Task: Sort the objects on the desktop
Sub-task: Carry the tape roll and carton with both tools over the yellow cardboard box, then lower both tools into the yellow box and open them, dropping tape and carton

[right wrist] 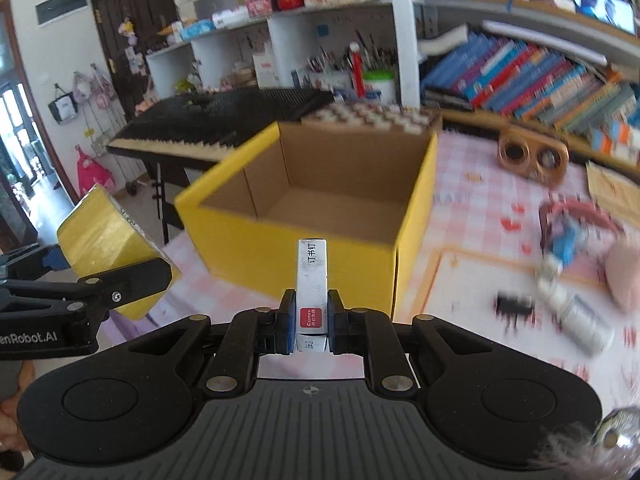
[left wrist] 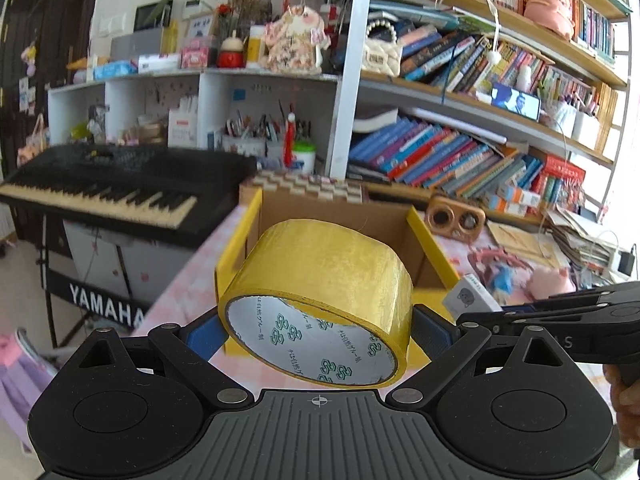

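Note:
My left gripper [left wrist: 316,328] is shut on a roll of yellow tape [left wrist: 320,300] and holds it in the air just in front of an open yellow cardboard box [left wrist: 236,248]. My right gripper [right wrist: 312,320] is shut on a small white staple box [right wrist: 312,276] with a red label, held in front of the same yellow box [right wrist: 288,248], whose inside looks empty. The tape roll [right wrist: 104,240] and the left gripper [right wrist: 60,280] show at the left of the right wrist view. The right gripper's arm [left wrist: 560,312] and the staple box [left wrist: 468,296] show at the right of the left wrist view.
The box stands on a pink checked tablecloth [right wrist: 480,216]. On the cloth to the right lie a wooden two-hole holder [right wrist: 532,156], a pink and blue toy [right wrist: 568,232], a pink plush [right wrist: 624,276] and a small can [right wrist: 580,320]. A black keyboard [left wrist: 108,184] stands left; bookshelves [left wrist: 460,152] behind.

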The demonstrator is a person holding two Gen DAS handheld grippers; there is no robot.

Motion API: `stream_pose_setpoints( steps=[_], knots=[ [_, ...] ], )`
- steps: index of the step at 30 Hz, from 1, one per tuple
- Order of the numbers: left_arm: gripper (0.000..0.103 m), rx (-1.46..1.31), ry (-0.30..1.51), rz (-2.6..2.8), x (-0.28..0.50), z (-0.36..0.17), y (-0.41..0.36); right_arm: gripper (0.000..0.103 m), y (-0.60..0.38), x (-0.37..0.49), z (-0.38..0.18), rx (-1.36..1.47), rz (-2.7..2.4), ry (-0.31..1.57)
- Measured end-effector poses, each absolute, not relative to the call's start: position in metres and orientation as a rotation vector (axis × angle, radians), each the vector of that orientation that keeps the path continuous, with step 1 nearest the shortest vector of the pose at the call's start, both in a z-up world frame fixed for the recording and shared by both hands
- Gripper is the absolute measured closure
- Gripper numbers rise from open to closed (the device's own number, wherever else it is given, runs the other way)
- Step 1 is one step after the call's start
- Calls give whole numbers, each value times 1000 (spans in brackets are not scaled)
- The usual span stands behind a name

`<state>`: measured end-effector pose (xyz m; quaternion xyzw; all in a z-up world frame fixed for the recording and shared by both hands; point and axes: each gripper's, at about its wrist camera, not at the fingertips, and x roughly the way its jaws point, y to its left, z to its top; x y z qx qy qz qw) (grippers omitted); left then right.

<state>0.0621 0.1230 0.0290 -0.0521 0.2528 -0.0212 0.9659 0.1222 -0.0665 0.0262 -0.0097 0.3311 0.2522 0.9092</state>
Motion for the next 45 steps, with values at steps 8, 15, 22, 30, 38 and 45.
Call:
stream_pose_setpoints(
  steps=[8,15,22,30,38,45],
  knots=[
    [6,-65,481,-30,116,43,118,89,-66,186,43,-74,569,621],
    [6,74,565,-19,175,27,105,89,-44,252,31,-195,616,640],
    [6,174,702,-36,220,6,92,89,-18,300,11,-322,667,695],
    [6,244,816,-63,244,-17,82,89,5,328,-19,-480,730,824],
    [6,270,895,-85,257,-30,79,89,8,343,-38,-520,753,926],
    [6,253,931,-98,260,-35,79,89,16,346,-43,-586,776,967]
  ],
)
